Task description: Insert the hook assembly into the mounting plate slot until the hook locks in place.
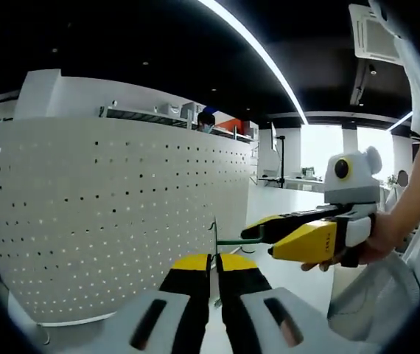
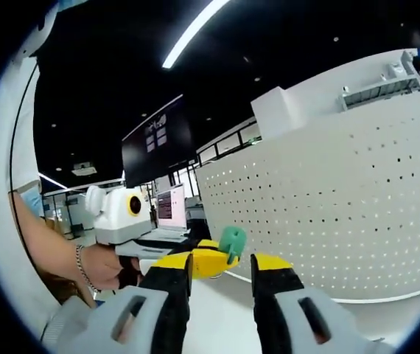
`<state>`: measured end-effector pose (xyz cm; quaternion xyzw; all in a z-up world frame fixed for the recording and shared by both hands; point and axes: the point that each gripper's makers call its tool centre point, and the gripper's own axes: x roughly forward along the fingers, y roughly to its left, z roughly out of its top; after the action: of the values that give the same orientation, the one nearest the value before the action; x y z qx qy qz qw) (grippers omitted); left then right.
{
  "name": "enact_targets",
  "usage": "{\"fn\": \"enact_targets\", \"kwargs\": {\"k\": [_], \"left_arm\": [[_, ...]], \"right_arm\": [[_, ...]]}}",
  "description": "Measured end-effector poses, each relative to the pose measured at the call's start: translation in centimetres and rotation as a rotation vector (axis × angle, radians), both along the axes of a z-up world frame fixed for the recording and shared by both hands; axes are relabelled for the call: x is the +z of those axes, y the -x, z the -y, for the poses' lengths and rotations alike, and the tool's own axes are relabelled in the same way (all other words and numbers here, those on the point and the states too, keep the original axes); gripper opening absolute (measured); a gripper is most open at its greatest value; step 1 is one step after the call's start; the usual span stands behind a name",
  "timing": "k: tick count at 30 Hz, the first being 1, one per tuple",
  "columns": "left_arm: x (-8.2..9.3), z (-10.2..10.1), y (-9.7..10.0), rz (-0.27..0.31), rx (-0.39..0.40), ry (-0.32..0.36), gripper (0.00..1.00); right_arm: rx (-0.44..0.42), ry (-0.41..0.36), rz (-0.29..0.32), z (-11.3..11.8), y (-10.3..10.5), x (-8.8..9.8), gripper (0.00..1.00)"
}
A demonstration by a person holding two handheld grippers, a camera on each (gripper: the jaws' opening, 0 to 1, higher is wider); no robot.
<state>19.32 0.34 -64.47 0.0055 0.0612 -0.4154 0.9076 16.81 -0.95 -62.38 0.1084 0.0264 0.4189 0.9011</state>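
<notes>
In the left gripper view my left gripper [image 1: 214, 259] is shut on the mounting plate [image 1: 214, 234], a thin dark plate seen edge-on and standing upright. A green hook assembly [image 1: 237, 240] sticks out of the plate's right side. My right gripper [image 1: 260, 237] comes in from the right, its yellow jaws on either side of the hook's free end. In the right gripper view the jaws of the right gripper [image 2: 222, 262] stand apart. The hook's green head [image 2: 232, 241] sits just beyond them, touching neither, at the tip of the left gripper [image 2: 199, 262].
A curved white perforated wall [image 1: 99, 221] [image 2: 343, 206] stands close behind the work. A person's forearm [image 1: 409, 206] holds the right gripper, and a wrist with a bracelet [image 2: 85, 269] holds the left. Desks and a laptop [image 2: 172, 210] lie further off, over a white floor.
</notes>
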Motion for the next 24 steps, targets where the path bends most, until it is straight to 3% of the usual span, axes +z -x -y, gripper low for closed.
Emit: {"fn": "enact_targets", "kwargs": {"k": [6,24], "left_arm": [[0.2,0.1,0.1,0.0,-0.003,0.006,0.03],[0.3,0.0,0.2,0.001,0.0,0.019,0.03]], "right_arm": [[0.0,-0.014,-0.006,-0.4,-0.4,0.2,0.27],[-0.036,0.005,0.01,-1.0,-1.5,0.2,0.05]]}}
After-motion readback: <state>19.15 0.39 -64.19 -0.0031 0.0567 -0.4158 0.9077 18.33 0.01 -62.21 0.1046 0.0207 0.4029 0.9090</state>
